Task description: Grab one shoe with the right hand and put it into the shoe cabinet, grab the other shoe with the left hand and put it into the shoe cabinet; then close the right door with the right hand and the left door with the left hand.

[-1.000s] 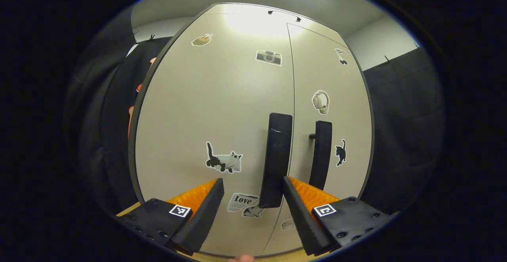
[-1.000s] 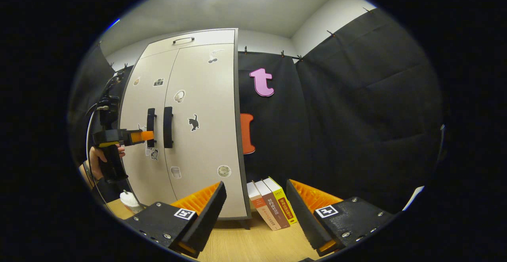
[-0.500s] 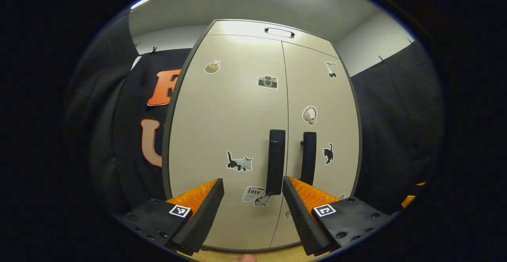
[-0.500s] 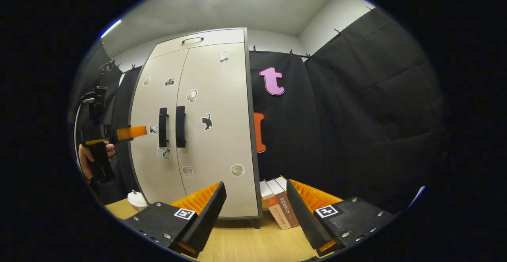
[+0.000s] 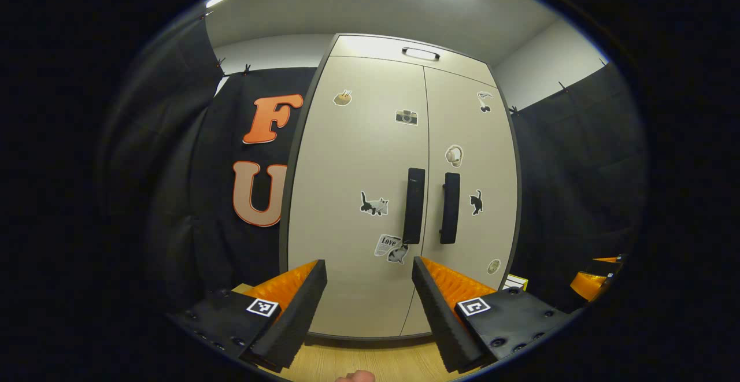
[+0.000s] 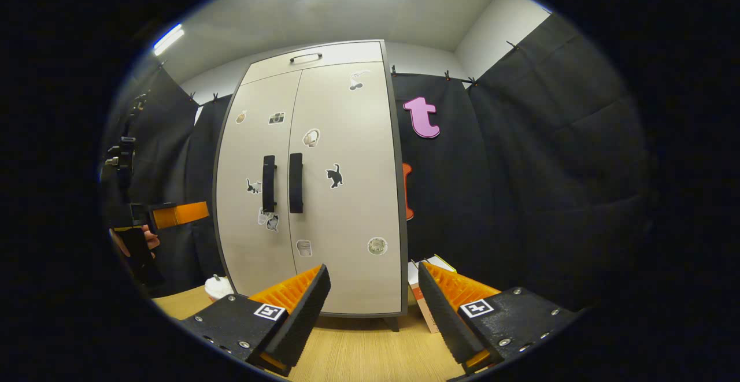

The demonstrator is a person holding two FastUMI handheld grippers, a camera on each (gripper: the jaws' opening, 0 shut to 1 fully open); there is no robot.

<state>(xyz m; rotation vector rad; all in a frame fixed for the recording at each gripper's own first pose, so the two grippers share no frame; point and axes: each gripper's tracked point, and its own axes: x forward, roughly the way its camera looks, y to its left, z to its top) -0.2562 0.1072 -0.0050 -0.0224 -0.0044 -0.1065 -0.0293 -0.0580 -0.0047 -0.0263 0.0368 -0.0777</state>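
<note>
The beige shoe cabinet (image 5: 370, 156) (image 6: 341, 208) stands upright with both doors shut, stickers on them. Two dark vertical handles sit side by side at the middle: the left door handle (image 5: 414, 205) (image 6: 269, 183) and the right door handle (image 5: 449, 207) (image 6: 295, 182). My left gripper (image 5: 369, 307) faces the cabinet from a short way back, open and holding nothing. In the right gripper view the left gripper (image 6: 173, 214) appears at the far left, held by a hand (image 6: 151, 242). My right gripper (image 6: 373, 310) is open and holds nothing, low in front of the cabinet. The shoes are hidden.
The cabinet stands on a light wooden surface (image 6: 358, 353). Books (image 6: 425, 289) lean beside the cabinet's right side. A small white object (image 6: 218, 286) sits at the cabinet's lower left. Black cloth walls surround it.
My left gripper has drawn back from the left door handle, so the whole cabinet now shows. The right gripper view has swung left, bringing the cabinet toward its middle.
</note>
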